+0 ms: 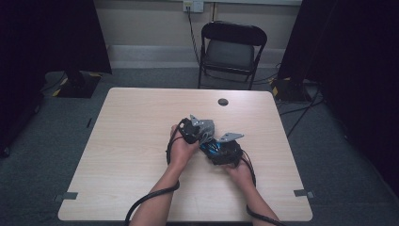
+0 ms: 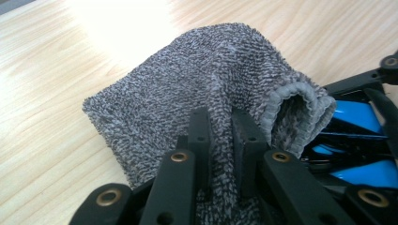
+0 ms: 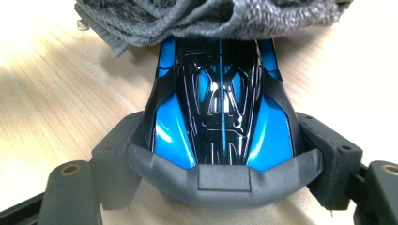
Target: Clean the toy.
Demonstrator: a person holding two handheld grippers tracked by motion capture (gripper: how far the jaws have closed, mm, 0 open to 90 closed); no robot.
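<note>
dim high view | glare on table (image 2: 117, 28) | near claws blurred

Black grippers (image 1: 207, 141), brass-ringed screw holes, grey 3-cornered plates, black cables; bare forearms.

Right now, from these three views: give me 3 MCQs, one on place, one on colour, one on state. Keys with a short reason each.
1. Where is the cloth relative to the toy car?
A. over the car's far end
B. under the car
C. at the table's far edge

2. What colours is the car?
A. red and white
B. blue and black
C. all green

3. What is the left gripper doing?
A. open, holding nothing
B. shut on the car
C. shut on the cloth

Key:
1 A: the right gripper view shows cloth draped over the car's far end.
2 B: glossy blue panels on black.
3 C: its jaws pinch a fold of cloth.
</note>
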